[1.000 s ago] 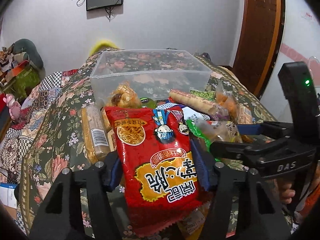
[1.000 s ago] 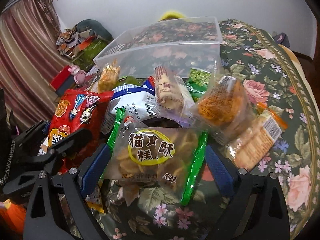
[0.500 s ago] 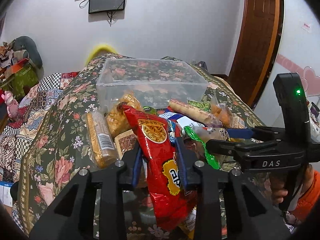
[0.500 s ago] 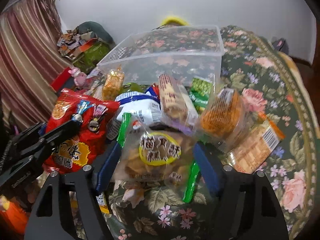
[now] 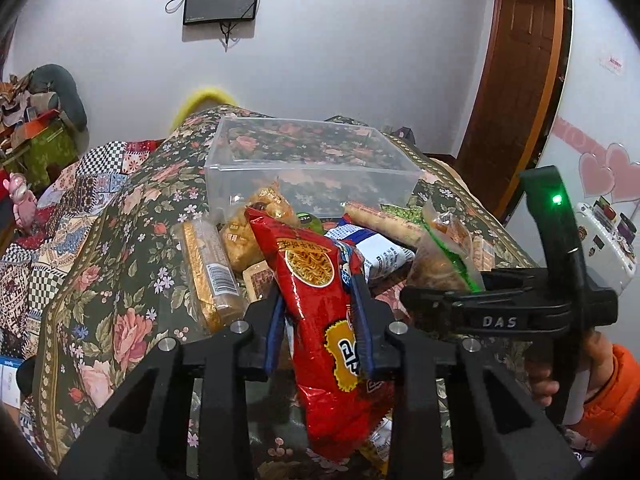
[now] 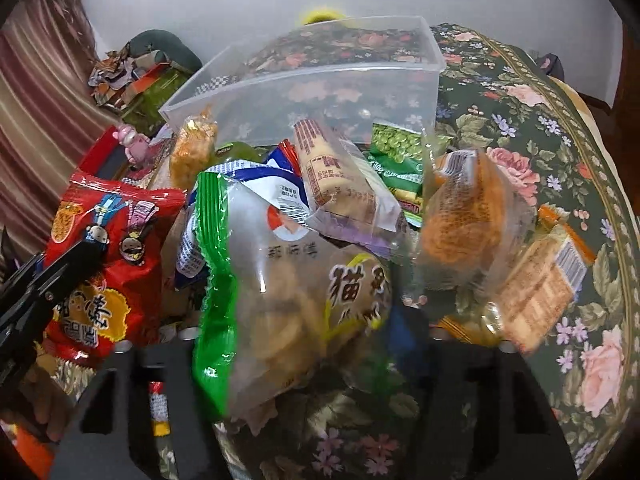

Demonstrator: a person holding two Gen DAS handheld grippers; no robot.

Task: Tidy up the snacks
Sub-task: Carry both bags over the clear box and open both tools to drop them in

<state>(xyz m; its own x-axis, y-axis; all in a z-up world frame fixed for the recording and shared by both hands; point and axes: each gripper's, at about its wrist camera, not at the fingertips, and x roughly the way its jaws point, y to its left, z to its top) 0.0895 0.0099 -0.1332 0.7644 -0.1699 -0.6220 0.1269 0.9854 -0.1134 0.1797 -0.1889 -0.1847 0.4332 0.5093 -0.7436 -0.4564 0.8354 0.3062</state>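
Observation:
A red noodle-snack bag [image 5: 316,280] stands squeezed edgewise between the blue pads of my left gripper [image 5: 320,300], which is shut on it; the same bag [image 6: 100,248] shows at the left of the right wrist view. The jaws of my right gripper [image 6: 304,320] are closing on a clear crisps bag with green edges [image 6: 280,300], and the pads pinch it so that it crumples; that bag [image 5: 440,264] is also in the left wrist view. Behind the snack pile stands an empty clear plastic box [image 5: 312,176], whose front wall [image 6: 320,92] faces the right wrist view.
Loose snacks lie on the floral cloth [image 5: 120,280]: a gold biscuit pack [image 5: 208,272], a long cracker pack [image 6: 332,176], a green pea bag [image 6: 400,152], an orange snack bag [image 6: 468,220], a biscuit pack [image 6: 540,288]. A hand in an orange sleeve [image 5: 600,380] holds the right gripper.
The left jaws have shut on the red bag, folding it from flat to edgewise. The right jaws have closed in on the crisps bag, which has crumpled and come up toward the camera.

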